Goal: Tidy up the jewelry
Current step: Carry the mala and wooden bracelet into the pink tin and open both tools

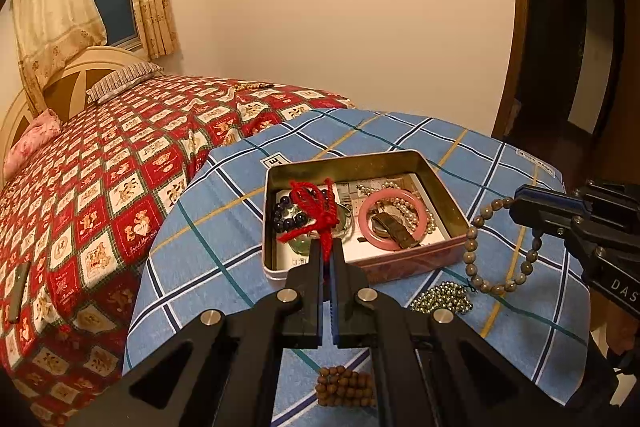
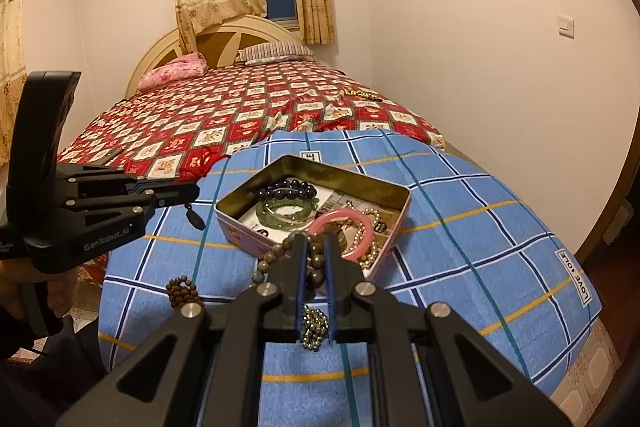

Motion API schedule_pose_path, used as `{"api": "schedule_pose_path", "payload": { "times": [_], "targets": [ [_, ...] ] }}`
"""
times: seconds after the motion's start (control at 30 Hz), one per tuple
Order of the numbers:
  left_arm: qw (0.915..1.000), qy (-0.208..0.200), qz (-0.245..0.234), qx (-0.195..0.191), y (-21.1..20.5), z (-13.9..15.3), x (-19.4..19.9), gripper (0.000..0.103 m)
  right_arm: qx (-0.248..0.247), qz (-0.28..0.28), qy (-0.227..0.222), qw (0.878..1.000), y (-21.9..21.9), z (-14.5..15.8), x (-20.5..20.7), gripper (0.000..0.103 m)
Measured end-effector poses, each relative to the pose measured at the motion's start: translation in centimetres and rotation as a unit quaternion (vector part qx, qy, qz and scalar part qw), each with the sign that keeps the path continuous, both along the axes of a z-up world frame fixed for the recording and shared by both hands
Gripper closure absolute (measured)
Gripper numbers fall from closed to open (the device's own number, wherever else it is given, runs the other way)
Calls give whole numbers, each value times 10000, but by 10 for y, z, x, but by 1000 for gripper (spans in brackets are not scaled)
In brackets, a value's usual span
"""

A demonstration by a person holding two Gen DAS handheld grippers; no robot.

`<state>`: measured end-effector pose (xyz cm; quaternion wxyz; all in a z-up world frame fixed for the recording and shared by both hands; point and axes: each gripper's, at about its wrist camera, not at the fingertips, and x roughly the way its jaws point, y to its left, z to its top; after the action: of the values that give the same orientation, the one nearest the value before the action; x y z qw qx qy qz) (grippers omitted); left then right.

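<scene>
The left claw (image 1: 328, 259) is clamped on a red cord (image 1: 316, 203) over the tin (image 1: 448, 183); the right claw (image 2: 316, 251) is closed on a bead bracelet (image 1: 472, 247) at the tin's near edge. Both should be lowered fully inside before release, lest strands snag on the rim.

A red patchwork bedspread (image 2: 224, 119) is covering the bed, a pink floral pillow (image 2: 172, 71) lying beside a striped pillow (image 2: 276, 51).

Tin box (image 1: 360, 163): metal, dull brassy inner walls, pink painted outside. Red cord (image 1: 316, 203): twisted yarn, matt, fuzzy. Pink bangle (image 1: 390, 217): smooth, glossy. Green bangle (image 2: 280, 213): translucent, glassy. Bead bracelet (image 1: 480, 259): matt brown, wood-like beads. Ball chain (image 1: 440, 297): shiny metal, at the tin's 5 o'clock. Checked cloth (image 1: 224, 227): woven, matt.
</scene>
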<state>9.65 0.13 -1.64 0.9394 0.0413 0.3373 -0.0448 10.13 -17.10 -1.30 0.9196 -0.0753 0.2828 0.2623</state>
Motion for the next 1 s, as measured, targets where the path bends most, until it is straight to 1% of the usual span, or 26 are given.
{"api": "schedule_pose_path", "payload": {
  "times": [0.33,0.57,1.0],
  "targets": [
    [9999,-104,71,-35,7,8,17,102,129,-36,-114,9998,2,9,24,92],
    [9998,-166,51,-64,12,15,38,102,217,-85,-156,9996,2,12,52,92],
    [9999,99,-47,78,3,-10,79,102,116,-146,64,9998,16,0,94,92]
  ]
}}
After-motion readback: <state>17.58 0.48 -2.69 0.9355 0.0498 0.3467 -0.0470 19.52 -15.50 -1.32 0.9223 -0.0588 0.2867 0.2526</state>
